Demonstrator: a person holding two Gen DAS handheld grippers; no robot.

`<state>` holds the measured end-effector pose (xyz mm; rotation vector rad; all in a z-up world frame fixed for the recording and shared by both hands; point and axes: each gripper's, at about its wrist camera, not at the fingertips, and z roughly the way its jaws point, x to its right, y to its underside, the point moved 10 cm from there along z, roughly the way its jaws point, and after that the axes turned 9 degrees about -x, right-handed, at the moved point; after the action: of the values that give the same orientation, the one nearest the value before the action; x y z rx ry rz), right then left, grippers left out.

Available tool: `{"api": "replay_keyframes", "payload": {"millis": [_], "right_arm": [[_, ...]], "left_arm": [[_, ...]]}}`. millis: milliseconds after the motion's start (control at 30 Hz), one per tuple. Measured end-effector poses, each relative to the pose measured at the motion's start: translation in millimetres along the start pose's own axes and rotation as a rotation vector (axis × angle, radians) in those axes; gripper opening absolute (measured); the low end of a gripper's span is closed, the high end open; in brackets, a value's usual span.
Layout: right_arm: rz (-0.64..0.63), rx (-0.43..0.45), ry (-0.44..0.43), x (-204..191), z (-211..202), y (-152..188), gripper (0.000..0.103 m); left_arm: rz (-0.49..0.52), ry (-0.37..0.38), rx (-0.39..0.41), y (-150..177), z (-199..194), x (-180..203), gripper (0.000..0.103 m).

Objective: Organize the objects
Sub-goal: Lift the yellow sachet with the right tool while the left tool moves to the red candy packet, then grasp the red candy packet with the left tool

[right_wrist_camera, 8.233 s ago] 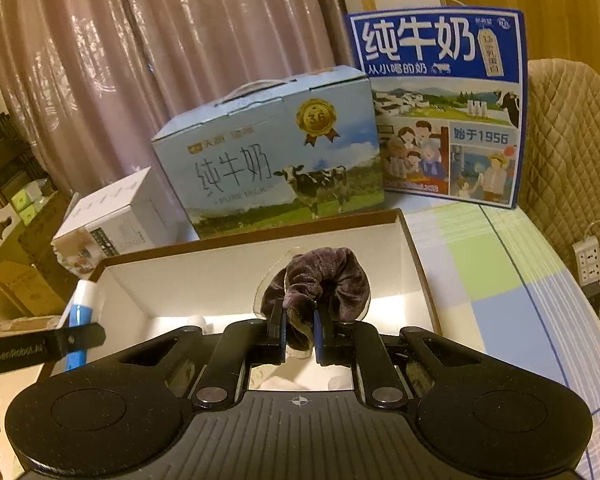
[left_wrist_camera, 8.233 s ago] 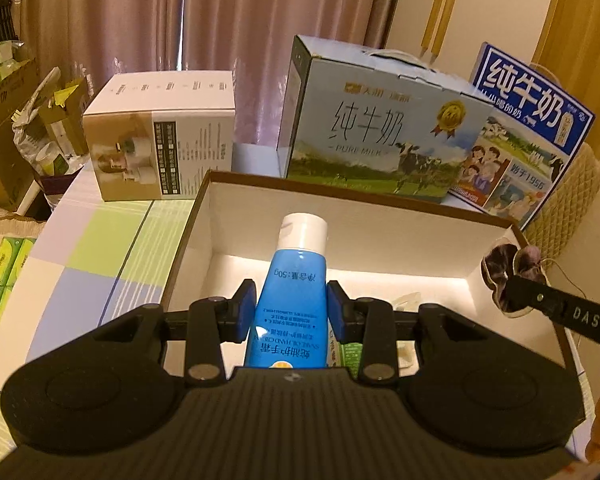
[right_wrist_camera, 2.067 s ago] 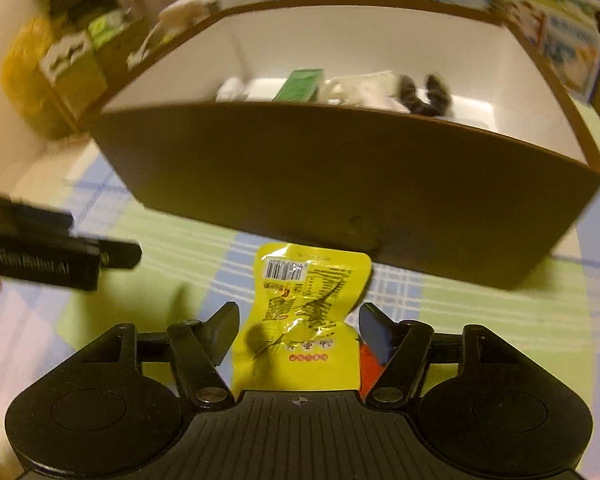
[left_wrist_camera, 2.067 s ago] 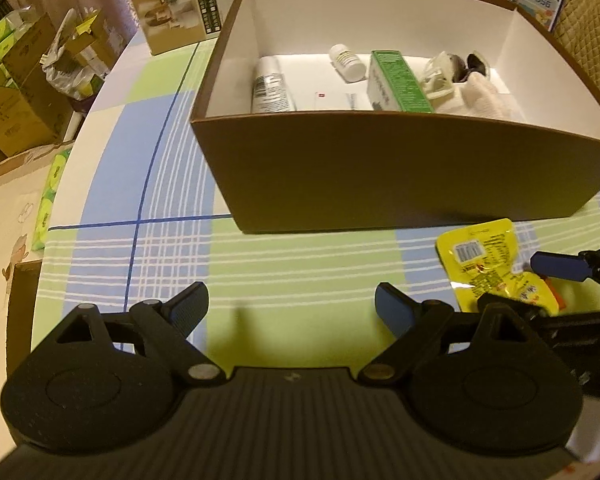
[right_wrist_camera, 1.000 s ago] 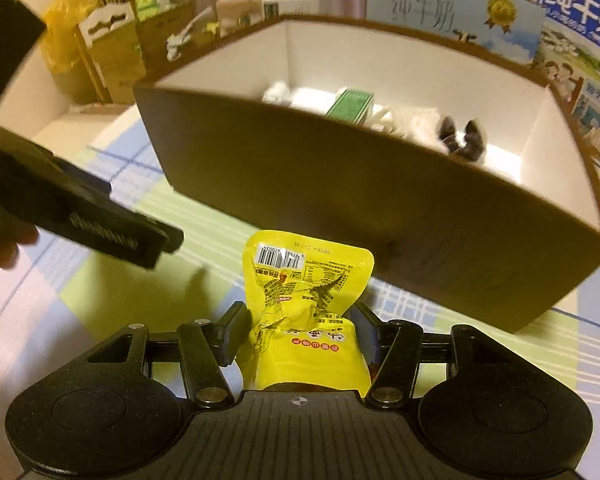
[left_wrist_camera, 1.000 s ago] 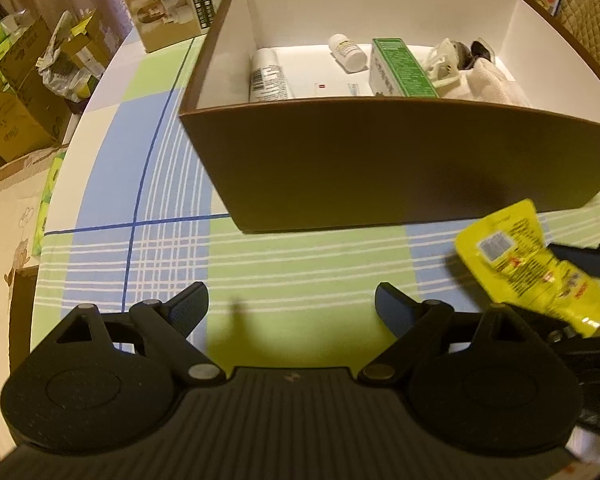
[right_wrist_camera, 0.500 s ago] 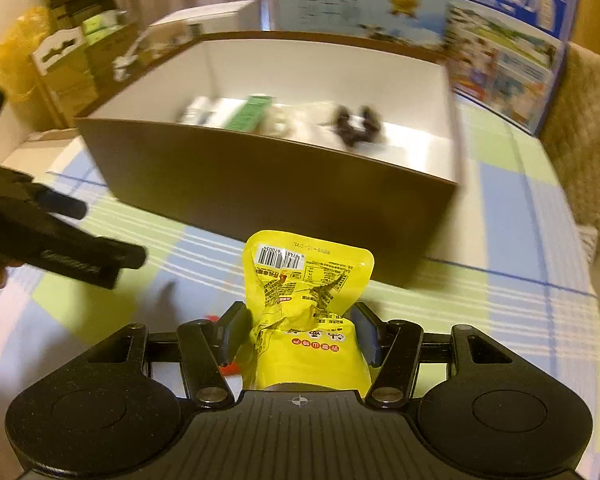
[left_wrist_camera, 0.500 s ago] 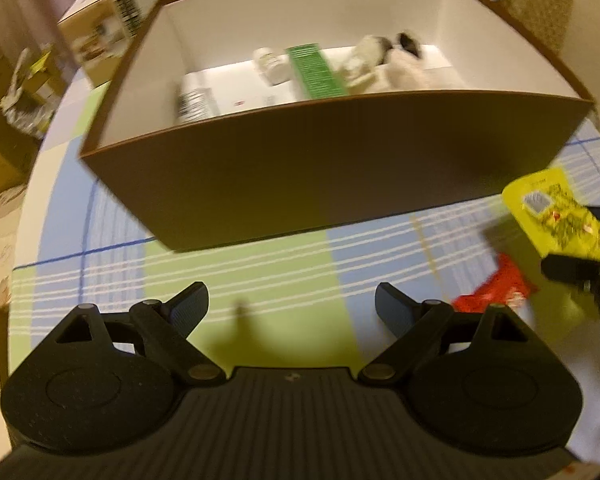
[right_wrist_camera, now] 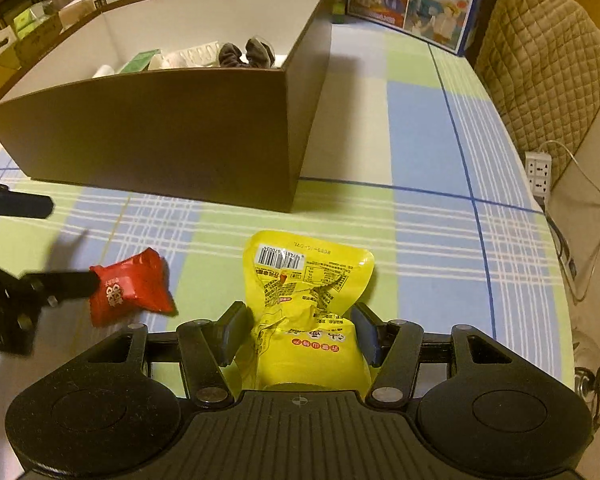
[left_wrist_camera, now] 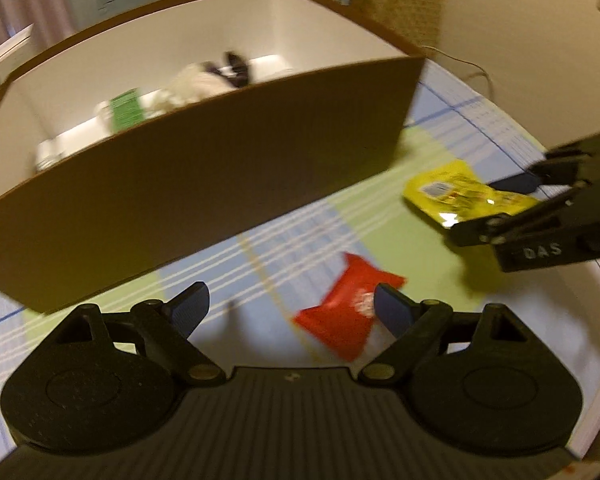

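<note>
- Yellow snack pouch [right_wrist_camera: 308, 300]: held between the fingers of the right gripper [right_wrist_camera: 298, 334]. The lower part of the pouch sits between the pads and is crumpled there; the barcoded end points forward, away from the gripper. The long axis runs along the fingers. In the left wrist view the pouch [left_wrist_camera: 460, 196] appears raised off the tablecloth, in front of the near right corner of the box.
- Right gripper state: jaws partly closed and pinching the pouch on both sides.
- Red sachet [left_wrist_camera: 350, 314]: lies flat on the checked tablecloth [right_wrist_camera: 432, 152], in front of the long brown wall of the box [right_wrist_camera: 160, 128]. Its long axis runs diagonally, from near left to far right as seen from the left wrist.
- Left gripper [left_wrist_camera: 290, 310]: jaws spread wide and empty. The sachet lies forward and toward the right finger, partly overlapped by that finger's blue pad in this view. Contact cannot be confirmed, as the frame is blurred.
- Key relation: the left gripper is the nearer tool to the red sachet, and the right is occupied. Judgement: the left gripper needs to shift rightward to centre the sachet before closing.
- Box contents: a green carton [right_wrist_camera: 140, 60], pale items and a dark scrunchie [right_wrist_camera: 246, 54] are inside.
</note>
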<state>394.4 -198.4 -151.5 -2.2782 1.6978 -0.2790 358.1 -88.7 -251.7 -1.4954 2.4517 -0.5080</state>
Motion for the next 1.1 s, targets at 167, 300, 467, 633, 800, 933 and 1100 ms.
{"api": "replay_keyframes", "payload": {"millis": [167, 300, 467, 633, 800, 933, 1100], "right_arm": [[-0.007, -0.015, -0.009, -1.5, 3.0, 0.9, 0.054], [-0.015, -0.022, -0.013, -3.5, 6.1, 0.8, 0.055], [-0.028, -0.025, -0.013, -7.2, 8.4, 0.7, 0.055], [-0.042, -0.024, -0.026, -14.4, 11.1, 0.0, 0.055], [-0.066, -0.024, -0.037, -25.8, 12.3, -3.0, 0.055], [-0.084, -0.02, -0.049, -37.3, 10.9, -6.8, 0.055], [-0.112, -0.02, -0.057, -52.5, 11.3, -10.1, 0.055]], "left_arm": [[0.063, -0.006, -0.008, -1.9, 14.1, 16.2, 0.08], [0.1, -0.015, -0.014, -1.4, 24.1, 23.2, 0.066], [0.118, 0.028, -0.012, 0.1, 26.9, 29.4, 0.045], [0.058, 0.037, -0.024, 0.5, 25.3, 18.2, 0.028], [-0.017, 0.003, -0.048, 2.6, 23.8, -5.1, 0.026], [-0.076, -0.002, -0.072, 7.9, 19.5, -24.3, 0.025], [-0.118, -0.032, -0.088, 21.2, 12.4, -45.9, 0.025]]}}
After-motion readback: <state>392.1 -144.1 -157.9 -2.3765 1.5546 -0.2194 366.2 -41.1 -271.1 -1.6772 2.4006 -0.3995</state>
